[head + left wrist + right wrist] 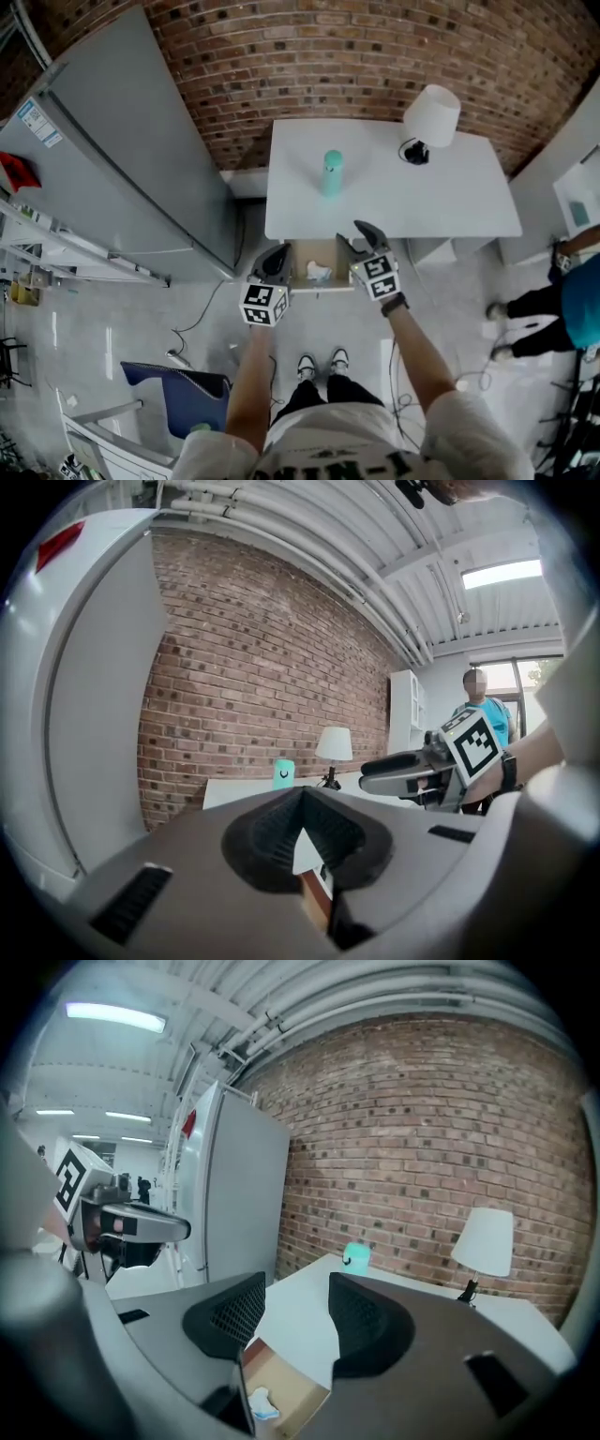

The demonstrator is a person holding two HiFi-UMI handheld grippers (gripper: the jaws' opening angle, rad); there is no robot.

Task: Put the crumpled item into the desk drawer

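Observation:
The crumpled item (319,272), a whitish wad with a bit of blue, lies inside the open wooden drawer (302,259) under the white desk (422,206). The right gripper view shows the same crumpled item (261,1403) on the floor of the drawer (292,1384). My left gripper (273,260) hangs at the drawer's left side, shut and empty, with its pads meeting at the tips (300,797). My right gripper (361,240) is over the drawer's right side, open, nothing between its pads (295,1297).
A teal bottle (332,173) and a white lamp (431,117) stand on the desk. A grey fridge (122,159) is close on the left, against the brick wall. A blue chair (178,389) sits behind-left; a person (572,300) stands at the right.

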